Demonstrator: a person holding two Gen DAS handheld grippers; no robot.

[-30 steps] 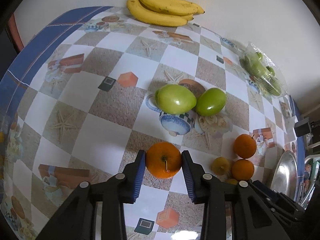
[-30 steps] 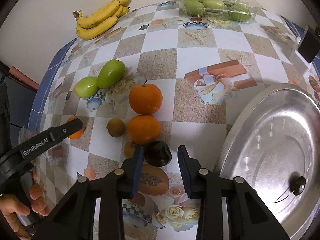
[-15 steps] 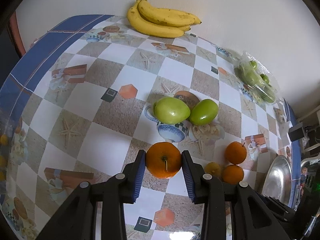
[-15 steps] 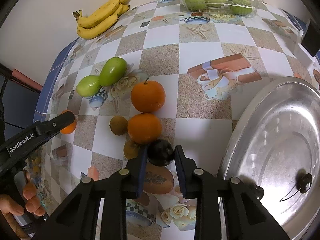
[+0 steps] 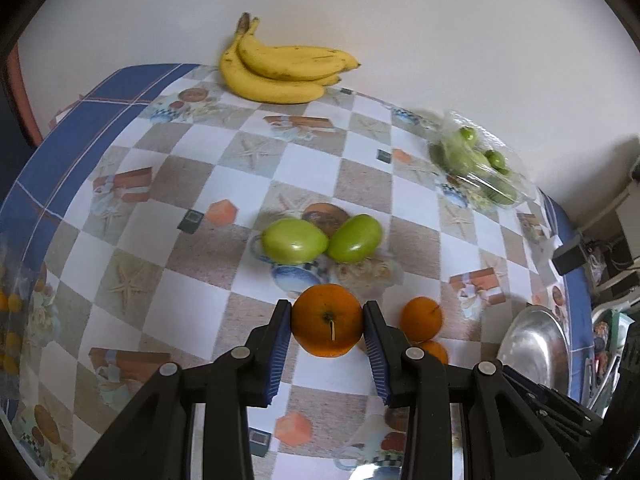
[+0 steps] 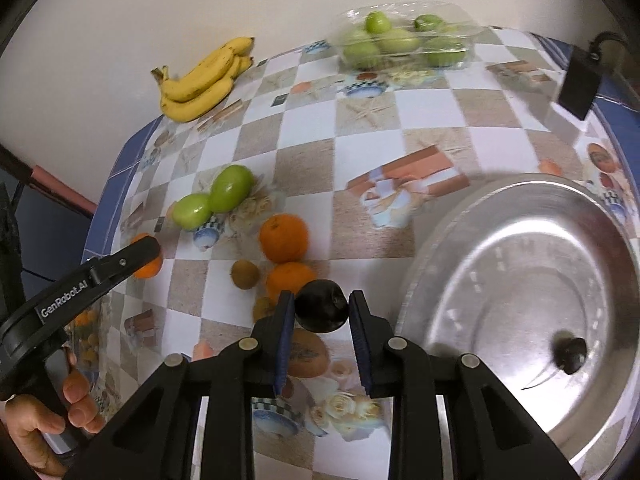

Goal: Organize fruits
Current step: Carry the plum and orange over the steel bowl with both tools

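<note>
the left gripper (image 5: 327, 320) is clenched on an orange (image 5: 327, 320), its blue pads (image 5: 280, 344) pressing the fruit's two sides at the widest part, stem end turned back toward the camera. ahead of it, a little beyond the fingertips, two green fruits (image 5: 320, 240) lie touching each other on the patterned tablecloth (image 5: 160, 184), and farther ahead a bunch of bananas (image 5: 280, 72) sits against the wall; off to its right are two more oranges (image 5: 422, 318) and the edge of the metal tray (image 5: 534, 346). the right gripper (image 6: 322, 312) is likewise closed around a dark round fruit (image 6: 322, 312) (a plum or something like it, hard to say), gripped across its middle, with the tray (image 6: 520, 280) just to its right and a small dark fruit (image 6: 570, 354) already lying in it. to that gripper's left sit two oranges (image 6: 284, 238) and a small brown fruit (image 6: 245, 274); far ahead is a clear box of green fruit (image 6: 400, 42). the orange looks firm and fairly heavy, with a pebbled skin that should hold well between the pads, so a hold across its widest part suits it. the dark fruit seems smooth and softer, likely to bruise or slip if squeezed off-centre, so a light, centred grip is probably best.
</note>
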